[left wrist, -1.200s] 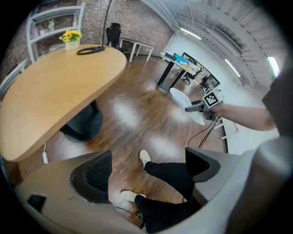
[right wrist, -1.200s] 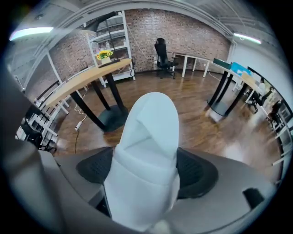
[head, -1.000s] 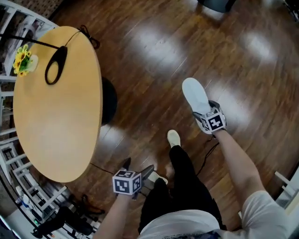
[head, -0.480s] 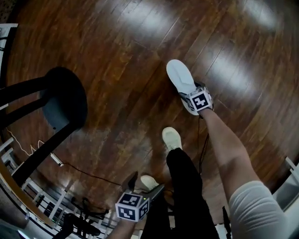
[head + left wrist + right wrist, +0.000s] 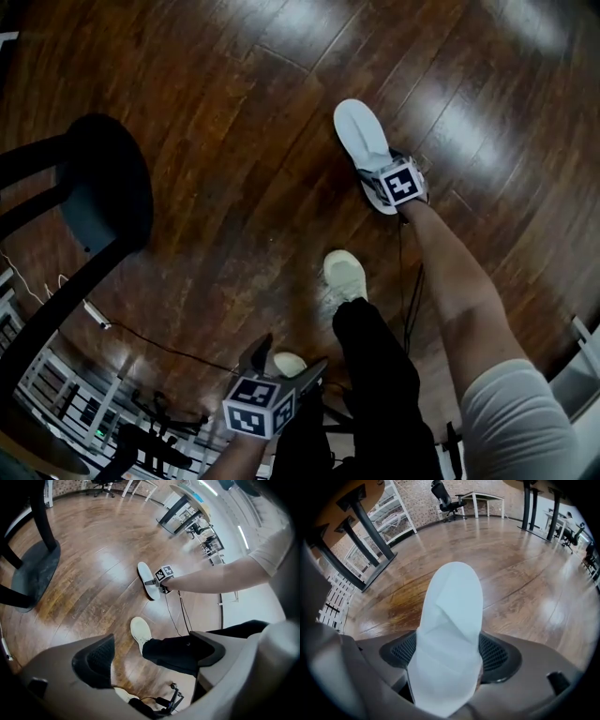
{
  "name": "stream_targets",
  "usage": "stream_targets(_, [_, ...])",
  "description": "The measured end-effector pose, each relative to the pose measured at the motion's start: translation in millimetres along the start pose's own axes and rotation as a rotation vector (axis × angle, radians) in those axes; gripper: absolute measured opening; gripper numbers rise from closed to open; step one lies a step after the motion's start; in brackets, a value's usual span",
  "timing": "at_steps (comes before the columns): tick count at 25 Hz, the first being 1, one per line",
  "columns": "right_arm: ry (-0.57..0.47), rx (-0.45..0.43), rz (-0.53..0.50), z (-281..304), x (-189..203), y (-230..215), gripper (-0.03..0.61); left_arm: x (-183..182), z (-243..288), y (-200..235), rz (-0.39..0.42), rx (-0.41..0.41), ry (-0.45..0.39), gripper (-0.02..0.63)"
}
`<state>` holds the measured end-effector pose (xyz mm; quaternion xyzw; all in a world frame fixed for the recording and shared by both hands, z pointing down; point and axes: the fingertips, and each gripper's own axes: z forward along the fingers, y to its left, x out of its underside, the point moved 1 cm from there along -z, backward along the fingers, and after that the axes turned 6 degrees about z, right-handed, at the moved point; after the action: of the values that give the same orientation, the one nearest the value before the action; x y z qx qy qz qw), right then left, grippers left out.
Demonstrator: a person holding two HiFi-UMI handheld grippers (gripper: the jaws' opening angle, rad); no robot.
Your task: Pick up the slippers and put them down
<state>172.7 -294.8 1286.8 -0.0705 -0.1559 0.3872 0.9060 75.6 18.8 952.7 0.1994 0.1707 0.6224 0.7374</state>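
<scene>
A white slipper (image 5: pixel 361 139) (image 5: pixel 450 630) (image 5: pixel 146 580) lies flat against the dark wooden floor, toe pointing away from me. My right gripper (image 5: pixel 392 184) (image 5: pixel 446 656) is shut on its heel end, both pads pressed against the slipper's sides. My left gripper (image 5: pixel 281 361) (image 5: pixel 152 656) hangs low near my legs, jaws open, with nothing between them; only floor and my own shoe (image 5: pixel 140 632) show through the gap. No second slipper shows in any view.
My two light shoes (image 5: pixel 344 275) stand on the floor below the slipper. A black table base (image 5: pixel 98 192) and post rise at the left. A thin cable (image 5: pixel 159 349) runs across the floor near white shelving. More table legs (image 5: pixel 363 524) and office chairs stand farther off.
The head view has dropped below the round table, which has left the frame. My right gripper has carried the slipper lower toward the floor. The left gripper stays open by my legs.
</scene>
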Motion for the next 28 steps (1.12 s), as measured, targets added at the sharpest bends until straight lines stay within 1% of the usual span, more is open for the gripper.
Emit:
stream_targets(3, [0.000, -0.017, -0.004, -6.2, -4.1, 3.9, 0.459, 1.7, -4.1, 2.0, -0.001, 0.000, -0.017, 0.502])
stream_targets(5, [0.004, 0.005, -0.016, -21.0, -5.7, 4.9, 0.471, 5.5, -10.5, 1.9, -0.006, -0.005, -0.027, 0.502])
stream_targets(7, [0.007, 0.015, -0.020, -41.8, -3.0, 9.0, 0.469, 9.3, -22.6, -2.9, -0.009, -0.009, -0.033, 0.502])
stream_targets(10, [0.018, 0.000, -0.007, -90.1, 4.5, 22.6, 0.466, 10.6, -50.2, -17.4, -0.002, -0.015, -0.048, 0.502])
stream_targets(12, [0.026, -0.041, -0.007, -130.1, 8.5, 40.2, 0.466, 8.5, -72.4, -27.3, 0.000, -0.016, -0.067, 0.502])
stream_targets(14, [0.031, -0.073, -0.029, -172.5, 5.0, 57.4, 0.465, 1.3, -94.4, -33.8, -0.006, -0.016, -0.095, 0.502])
stream_targets(18, [0.033, -0.103, -0.074, -269.5, -10.9, 95.9, 0.466, -10.6, -148.8, -49.3, -0.028, -0.028, -0.149, 0.502])
stream_targets(21, [0.037, -0.112, -0.118, -353.7, -12.1, 135.2, 0.465, -11.1, -208.5, -67.6, -0.028, -0.045, -0.192, 0.502])
stream_targets(25, [0.021, -0.096, -0.183, -455.7, -21.0, 191.2, 0.465, -6.8, -292.2, -79.3, -0.032, -0.090, -0.296, 0.502])
stream_targets(28, [-0.020, -0.096, -0.246, -522.1, -41.6, 231.2, 0.466, -1.4, -343.4, -85.4, -0.070, -0.121, -0.398, 0.502])
